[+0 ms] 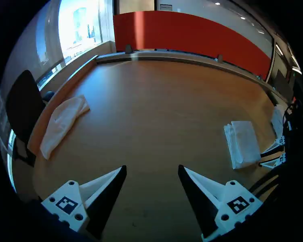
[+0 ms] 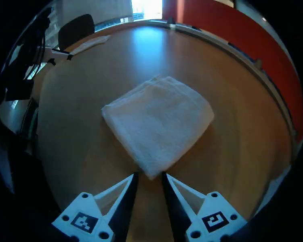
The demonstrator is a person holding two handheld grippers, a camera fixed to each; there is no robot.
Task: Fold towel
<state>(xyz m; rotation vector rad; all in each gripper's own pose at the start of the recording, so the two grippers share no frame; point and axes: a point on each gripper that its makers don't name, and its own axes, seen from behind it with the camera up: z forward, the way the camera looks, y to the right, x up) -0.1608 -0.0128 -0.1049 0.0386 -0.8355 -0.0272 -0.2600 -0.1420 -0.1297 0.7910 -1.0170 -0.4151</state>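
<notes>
While the left gripper (image 1: 151,166) hovers with its fingers wide apart over the wooden surface (image 1: 159,105), the right gripper (image 2: 149,174) stands only narrowly parted. The near corner of the folded white towel (image 2: 159,121) lies between its tips at lower centre. A second towel (image 1: 62,121), loosely bunched, lies at the left edge near a dark chair (image 1: 24,105).

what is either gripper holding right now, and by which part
Nothing, it seems. The left gripper is wide open. The right gripper brackets the folded towel at its near corner, but its fingers look apart from it.
</notes>
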